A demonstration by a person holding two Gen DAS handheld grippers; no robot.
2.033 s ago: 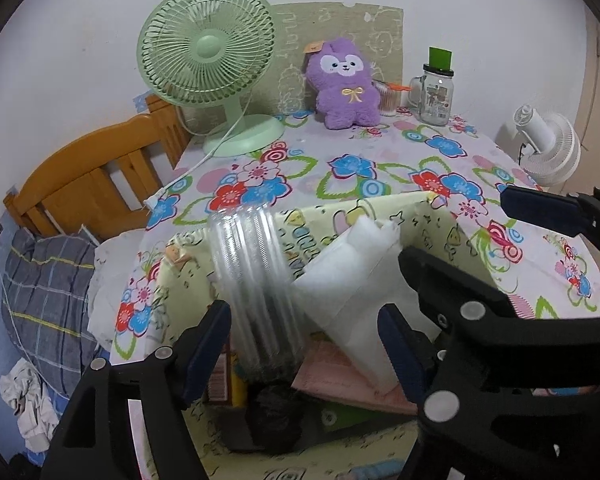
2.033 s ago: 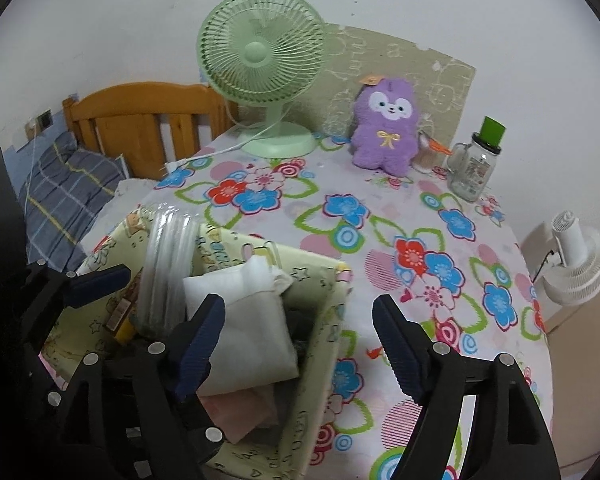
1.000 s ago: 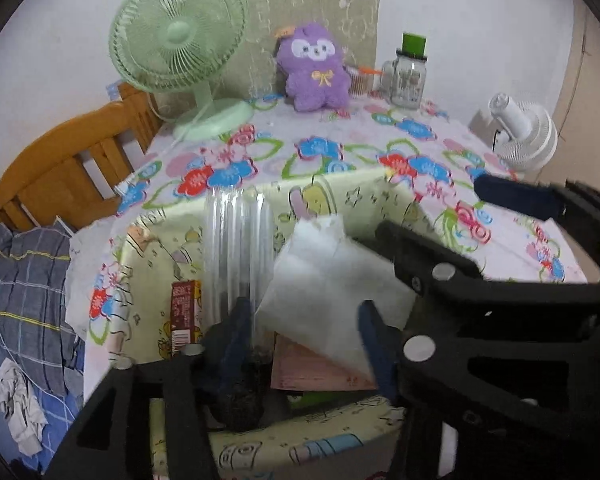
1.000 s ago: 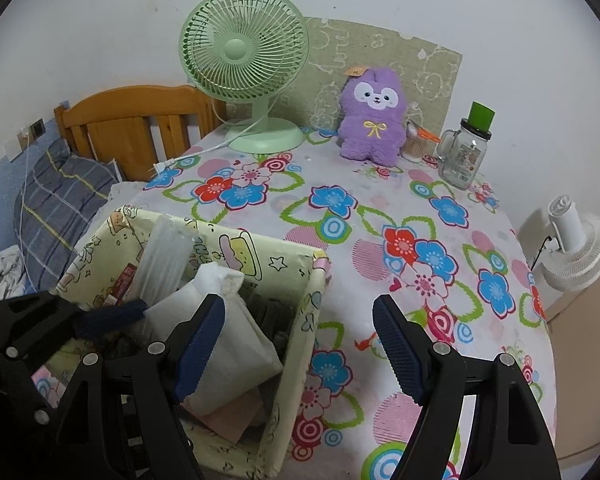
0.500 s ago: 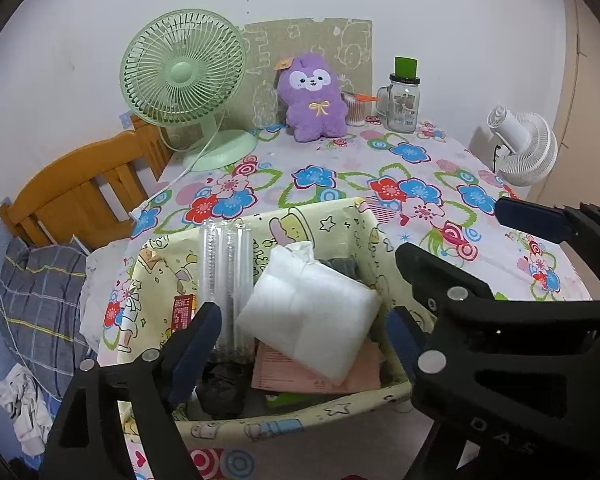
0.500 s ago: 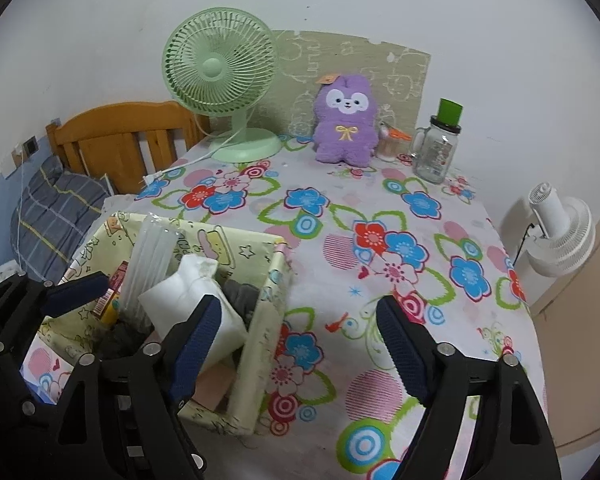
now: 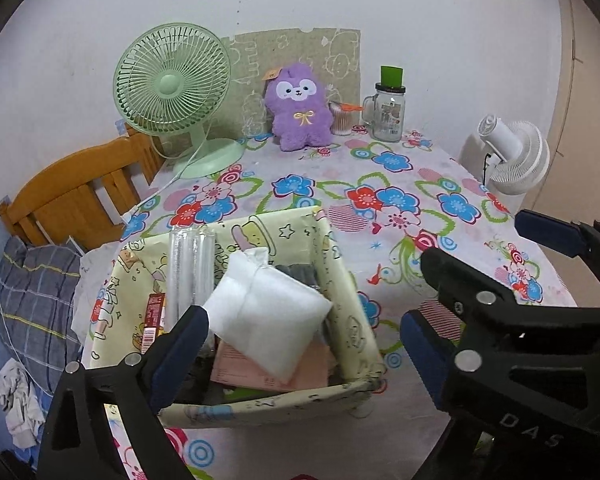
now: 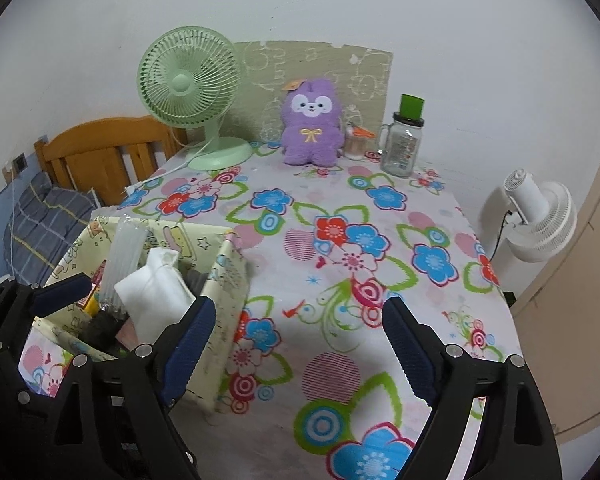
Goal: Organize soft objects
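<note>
Jaws on both your left gripper [image 7: 300,344] and right gripper [image 8: 296,334] are spreading, holding nothing. Your white pouch [image 7: 266,314] sits in the yellow fabric bin [image 7: 340,308] at lower left, covering a pink item beneath; the bin's dark contents are indistinct.

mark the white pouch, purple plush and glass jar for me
white pouch [image 7: 266,314]: left wrist view, middle of its flat face.
purple plush [image 8: 310,128]: right wrist view, chest at the yellow bow.
glass jar [image 8: 401,148]: right wrist view, clear body below the lid.

White letters "DAS" stand on the right tool [image 7: 476,296].
</note>
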